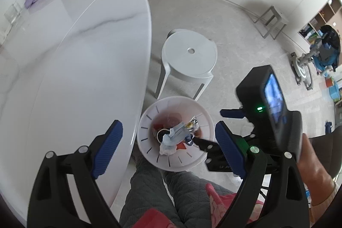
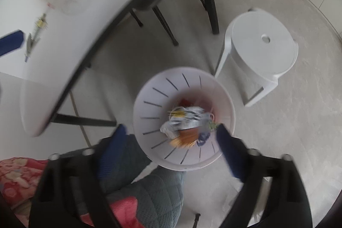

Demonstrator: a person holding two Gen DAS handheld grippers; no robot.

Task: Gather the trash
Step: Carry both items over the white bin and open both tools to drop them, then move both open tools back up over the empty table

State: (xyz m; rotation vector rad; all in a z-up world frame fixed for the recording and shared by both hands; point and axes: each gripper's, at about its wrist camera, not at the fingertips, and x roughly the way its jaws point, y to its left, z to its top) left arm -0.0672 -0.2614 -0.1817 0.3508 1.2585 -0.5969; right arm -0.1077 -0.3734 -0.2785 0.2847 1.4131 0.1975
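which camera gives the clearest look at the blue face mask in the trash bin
The left wrist view. There the blue face mask lies sharp on top of the trash in the white bin, its folds and ear loop visible. The right wrist view is motion-blurred: the bin shows crumpled wrappers, but the mask cannot be picked out for certain.

table [image 1: 64,57]: glossy marble-look | bin [image 1: 147,121]: smooth white plastic

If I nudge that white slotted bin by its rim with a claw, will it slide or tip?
The white bin looks like thin plastic holding only a face mask and wrappers, so it is probably light and would likely slide on the smooth floor. It flares towards the rim, so a high push may tip it. A low push seems safer.
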